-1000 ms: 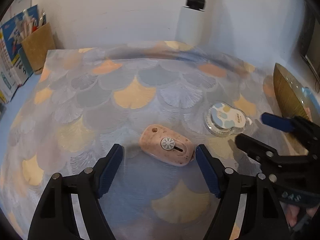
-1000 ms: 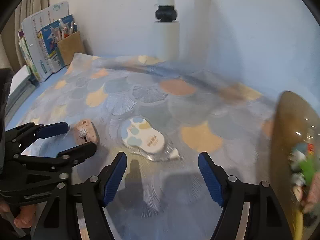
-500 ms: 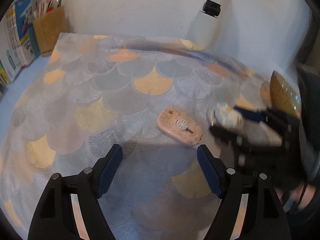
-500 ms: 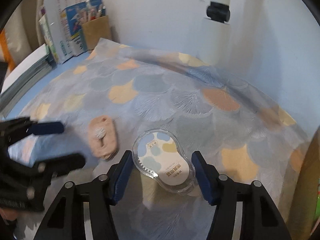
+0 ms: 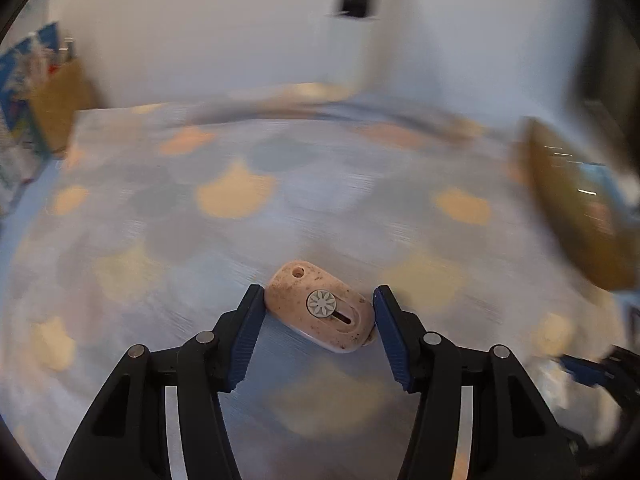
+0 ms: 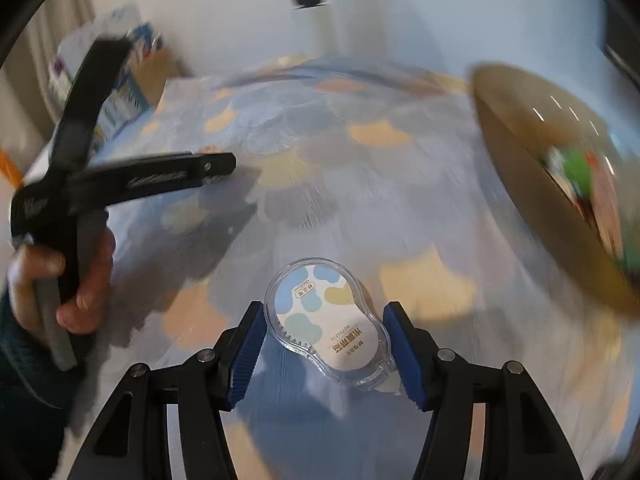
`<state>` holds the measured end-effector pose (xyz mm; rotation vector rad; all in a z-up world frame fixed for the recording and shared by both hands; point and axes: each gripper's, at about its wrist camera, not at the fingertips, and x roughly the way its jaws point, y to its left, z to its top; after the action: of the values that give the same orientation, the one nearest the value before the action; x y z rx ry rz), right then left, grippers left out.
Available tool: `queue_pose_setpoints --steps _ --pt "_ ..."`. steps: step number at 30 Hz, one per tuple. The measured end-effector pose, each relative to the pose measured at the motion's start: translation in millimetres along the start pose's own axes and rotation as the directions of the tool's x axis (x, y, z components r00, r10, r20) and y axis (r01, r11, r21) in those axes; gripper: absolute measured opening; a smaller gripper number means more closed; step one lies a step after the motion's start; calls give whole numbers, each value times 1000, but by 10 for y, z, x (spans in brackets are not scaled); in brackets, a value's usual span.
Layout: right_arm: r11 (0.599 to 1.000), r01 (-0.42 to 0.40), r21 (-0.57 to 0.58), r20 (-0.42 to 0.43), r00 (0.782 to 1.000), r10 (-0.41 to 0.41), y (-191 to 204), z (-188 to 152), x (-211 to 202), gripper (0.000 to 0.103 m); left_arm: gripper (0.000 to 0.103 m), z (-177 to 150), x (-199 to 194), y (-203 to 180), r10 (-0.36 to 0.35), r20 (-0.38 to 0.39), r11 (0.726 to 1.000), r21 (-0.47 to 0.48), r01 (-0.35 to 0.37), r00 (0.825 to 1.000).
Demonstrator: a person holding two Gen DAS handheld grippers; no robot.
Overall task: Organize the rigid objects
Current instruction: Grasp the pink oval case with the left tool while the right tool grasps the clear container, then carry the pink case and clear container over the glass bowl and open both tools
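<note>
A pink speckled box cutter (image 5: 320,312) with a white flower slider lies crosswise between my left gripper's (image 5: 318,296) blue pads. The jaws are closing and both pads touch its ends. It stays sharp while the cloth behind it blurs. A clear correction tape dispenser (image 6: 324,320) with blue and yellow blotches sits between my right gripper's (image 6: 325,312) pads, gripped at its sides and just as sharp against a blurred background. In the right wrist view a hand (image 6: 76,280) holds the left gripper at the left.
A scallop-patterned cloth (image 5: 240,200) covers the table. A brown woven basket (image 6: 540,168) with colourful items stands at the right, also seen as the basket (image 5: 568,200). A cardboard pen holder (image 5: 60,108) and books stand at the back left against the white wall.
My left gripper's jaws closed from wide onto the pink cutter. My right gripper closed on the tape dispenser and swung with it, so the basket now shows closer at its right.
</note>
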<state>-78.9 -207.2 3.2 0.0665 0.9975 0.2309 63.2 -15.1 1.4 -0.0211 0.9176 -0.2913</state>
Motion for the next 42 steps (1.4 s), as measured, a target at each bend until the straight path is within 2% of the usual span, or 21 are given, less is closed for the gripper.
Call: queue_pose_setpoints --steps 2,4,6,7,8,10,12,13,15,19,21,25,28,30,31,32,34,36,42 --pt "999 -13 51 13 1000 12 -47 -138 -122 59 53 -123 -140 -157 -89 3 993 81 88 996" --pt "997 31 71 36 999 -33 -48 -243 -162 59 53 -260 -178 -330 -108 -26 979 170 111 994" --pt "995 72 63 67 995 -76 -31 -338 -160 59 53 -372 -122 -450 -58 -41 970 234 66 997" --pt "993 110 35 95 989 -113 16 -372 -174 59 54 -410 -136 -505 -18 -21 962 272 23 1000" --pt "988 151 5 107 983 -151 71 -392 -169 59 54 -418 -155 -549 -8 -19 956 292 13 1000" --pt "986 165 -28 98 982 -161 115 -435 -158 59 55 -435 -199 -547 -14 -23 955 296 20 1000" --pt "988 151 -26 97 984 -148 102 -456 -193 60 65 -477 -211 -514 6 -37 960 280 5 999" --pt "990 139 -22 88 987 -137 77 -469 -200 65 68 -516 -246 -464 10 -36 965 261 0 999" --pt "991 131 -23 87 988 -129 35 -530 -238 68 68 -565 -284 -328 0 -40 975 221 8 999" --pt "988 150 -48 76 986 -146 46 -593 -255 76 68 -688 -386 -151 54 -29 986 160 -49 998" --pt "989 142 -49 74 988 -138 40 -591 -259 76 68 -723 -456 -89 29 -29 991 130 -25 999" --pt "989 137 -60 56 989 -134 19 -522 -234 76 68 -627 -353 -243 -6 -45 988 152 12 999" --pt "988 132 -80 50 990 -128 50 -496 -214 75 69 -554 -228 -419 27 -41 978 209 -18 999" --pt "990 121 -71 64 991 -117 49 -503 -225 70 59 -522 -219 -467 14 -45 977 213 -5 999" --pt "992 113 -61 68 992 -109 44 -509 -230 68 43 -519 -229 -493 13 -40 976 216 -4 999" --pt "992 112 -56 77 991 -107 44 -514 -237 61 34 -524 -241 -519 9 -37 976 217 -1 999" --pt "992 109 -64 86 991 -104 68 -506 -244 52 33 -548 -249 -575 11 -27 976 218 -4 1000" --pt "993 89 -79 89 993 -82 108 -503 -257 37 33 -572 -257 -636 16 -21 976 219 -11 1000" --pt "991 97 -90 133 987 -85 121 -510 -449 35 33 -498 -394 -792 -40 6 984 176 38 999"
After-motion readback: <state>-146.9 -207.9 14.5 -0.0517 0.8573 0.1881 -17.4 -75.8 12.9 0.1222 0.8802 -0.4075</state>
